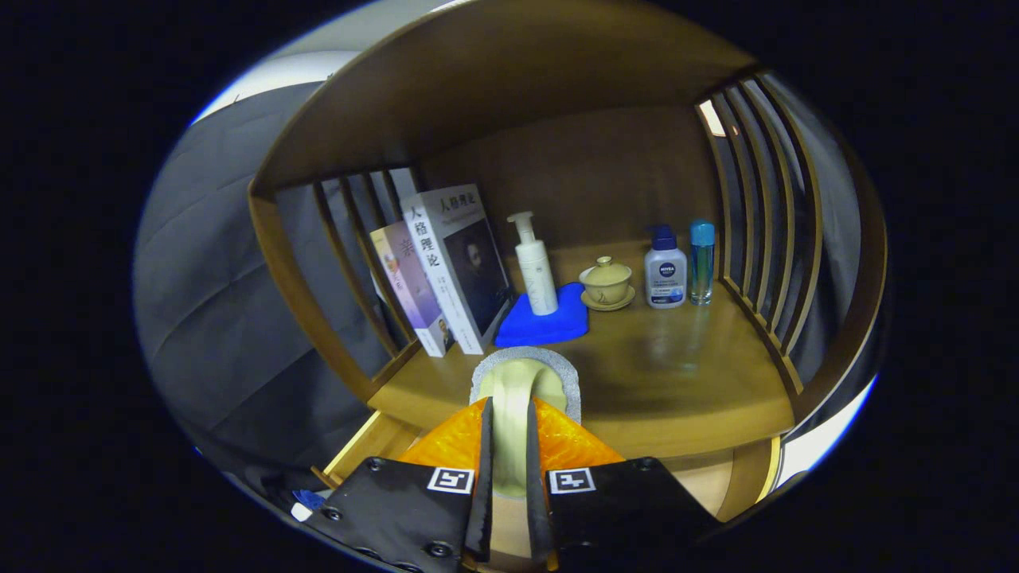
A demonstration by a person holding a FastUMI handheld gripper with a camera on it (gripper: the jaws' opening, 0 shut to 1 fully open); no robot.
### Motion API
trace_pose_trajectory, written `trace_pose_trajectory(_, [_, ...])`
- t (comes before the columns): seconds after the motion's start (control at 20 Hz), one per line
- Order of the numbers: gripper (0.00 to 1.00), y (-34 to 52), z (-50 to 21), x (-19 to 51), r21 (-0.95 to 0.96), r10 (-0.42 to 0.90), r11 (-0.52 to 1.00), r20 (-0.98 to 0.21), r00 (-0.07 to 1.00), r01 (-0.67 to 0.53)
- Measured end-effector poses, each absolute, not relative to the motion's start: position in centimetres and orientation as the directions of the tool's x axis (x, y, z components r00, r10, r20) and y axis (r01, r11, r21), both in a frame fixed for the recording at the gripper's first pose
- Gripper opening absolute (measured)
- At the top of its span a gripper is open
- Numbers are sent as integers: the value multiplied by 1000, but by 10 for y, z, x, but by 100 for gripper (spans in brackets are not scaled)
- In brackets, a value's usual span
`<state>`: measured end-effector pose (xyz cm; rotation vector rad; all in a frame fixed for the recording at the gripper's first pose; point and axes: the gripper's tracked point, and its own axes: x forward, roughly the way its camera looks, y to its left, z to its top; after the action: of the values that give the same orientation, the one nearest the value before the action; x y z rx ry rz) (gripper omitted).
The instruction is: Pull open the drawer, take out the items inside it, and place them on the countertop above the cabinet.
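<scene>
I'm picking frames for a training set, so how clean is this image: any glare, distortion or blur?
Gripper view: fisheye bends the shelf slats and countertop edge into curves; soft glare sits on the countertop ahead of the bottles; books and pump bottle look sharp; the tool, closed on a pale curved item, is slightly soft up close.

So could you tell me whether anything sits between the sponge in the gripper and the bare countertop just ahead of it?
Nothing visible does. The gripper is shut on the sponge, already over the countertop's front edge. The blue cloth, bottles and books stand farther back.
</scene>
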<state>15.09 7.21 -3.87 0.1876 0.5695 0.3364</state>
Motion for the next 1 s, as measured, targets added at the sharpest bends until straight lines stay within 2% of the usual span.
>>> trace_pose_trajectory(0.5, [20, 59, -68, 212, 244, 249, 960, -509, 824, -140])
trace_pose_trajectory(0.55, [24, 59, -74, 213, 252, 251, 959, -529, 811, -132])
trace_pose_trajectory(0.7, [24, 57, -85, 221, 247, 233, 962, -532, 814, -114])
trace_pose_trajectory(0.85, [51, 54, -78, 221, 242, 215, 965, -508, 834, -101])
trace_pose_trajectory(0.9, [51, 55, -73, 218, 257, 225, 961, -497, 838, -106])
trace_pose_trajectory(1.0, [84, 52, -64, 212, 249, 221, 962, -467, 856, -113])
